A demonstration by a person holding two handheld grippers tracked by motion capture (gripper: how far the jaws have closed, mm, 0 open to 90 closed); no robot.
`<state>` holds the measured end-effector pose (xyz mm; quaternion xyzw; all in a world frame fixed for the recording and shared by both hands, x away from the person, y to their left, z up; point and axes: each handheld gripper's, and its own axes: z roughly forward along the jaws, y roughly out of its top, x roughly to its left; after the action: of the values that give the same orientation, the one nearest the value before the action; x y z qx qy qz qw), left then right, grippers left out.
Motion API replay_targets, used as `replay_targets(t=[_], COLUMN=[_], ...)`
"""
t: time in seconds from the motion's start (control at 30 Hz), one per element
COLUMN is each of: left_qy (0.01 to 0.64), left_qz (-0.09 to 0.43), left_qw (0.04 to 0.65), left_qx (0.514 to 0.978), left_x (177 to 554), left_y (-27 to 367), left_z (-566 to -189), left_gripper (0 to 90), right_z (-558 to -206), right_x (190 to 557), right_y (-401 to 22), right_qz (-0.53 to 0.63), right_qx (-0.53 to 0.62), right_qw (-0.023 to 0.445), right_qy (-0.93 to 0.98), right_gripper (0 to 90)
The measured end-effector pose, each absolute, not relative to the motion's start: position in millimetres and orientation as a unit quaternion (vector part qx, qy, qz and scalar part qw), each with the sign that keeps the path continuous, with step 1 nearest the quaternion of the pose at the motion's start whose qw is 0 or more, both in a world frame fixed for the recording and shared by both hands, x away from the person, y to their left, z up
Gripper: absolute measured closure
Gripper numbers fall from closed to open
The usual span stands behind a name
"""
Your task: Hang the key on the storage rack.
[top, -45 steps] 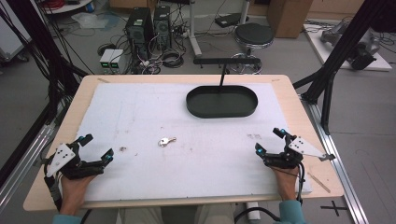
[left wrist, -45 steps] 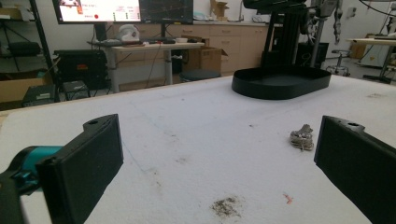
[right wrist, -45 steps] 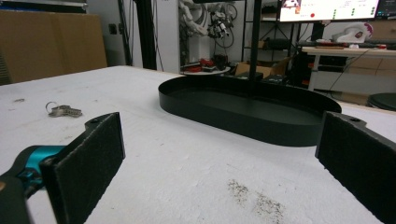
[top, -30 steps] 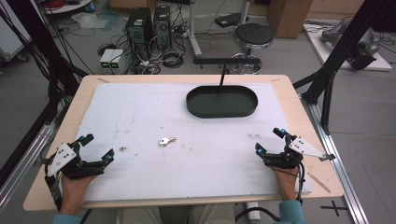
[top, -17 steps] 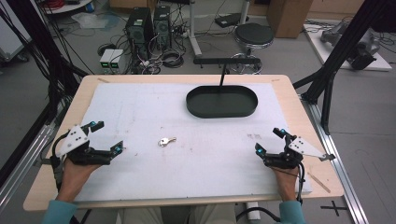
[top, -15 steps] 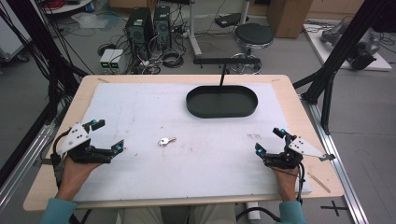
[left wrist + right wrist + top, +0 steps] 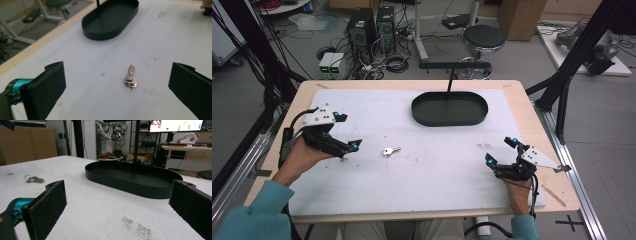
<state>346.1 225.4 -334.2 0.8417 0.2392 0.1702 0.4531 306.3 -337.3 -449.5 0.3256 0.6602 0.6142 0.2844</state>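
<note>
Nearing the key (image 7: 389, 151), left tongs (image 7: 347, 131) have advanced.

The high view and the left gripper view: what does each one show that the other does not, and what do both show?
The high view alone shows the person's hands, the whole left hand-held gripper and right hand-held gripper, both open, the wooden table edges, and the stool and computer cases on the floor.

The left gripper view alone shows the keys close up, lying between its wide-open jaws.

Both show the keys, the black oval tray and the white table cover.
</note>
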Motion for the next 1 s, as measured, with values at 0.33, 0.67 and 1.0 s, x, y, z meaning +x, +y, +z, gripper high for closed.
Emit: replay_targets(t=[0.33, 0.67, 1.0], left_qy=[0.233, 0.241, 0.247], left_qz=[0.134, 0.119, 0.106], left_qw=[0.383, 0.334, 0.301], left_qx=[0.884, 0.903, 0.915], left_x=[368, 381, 386], left_y=[189, 169, 158], left_z=[-334, -349, -370], left_gripper=[1.8, 1.9, 1.9], right_z=[-450, -450, -450], right_x=[306, 306, 307], right_y=[-337, -338, -338], right_qz=[0.613, 0.615, 0.615], right_qx=[0.325, 0.326, 0.324], right_qw=[0.287, 0.284, 0.288], right_qy=[0.66, 0.66, 0.658], right_gripper=[0.5, 0.5, 0.5])
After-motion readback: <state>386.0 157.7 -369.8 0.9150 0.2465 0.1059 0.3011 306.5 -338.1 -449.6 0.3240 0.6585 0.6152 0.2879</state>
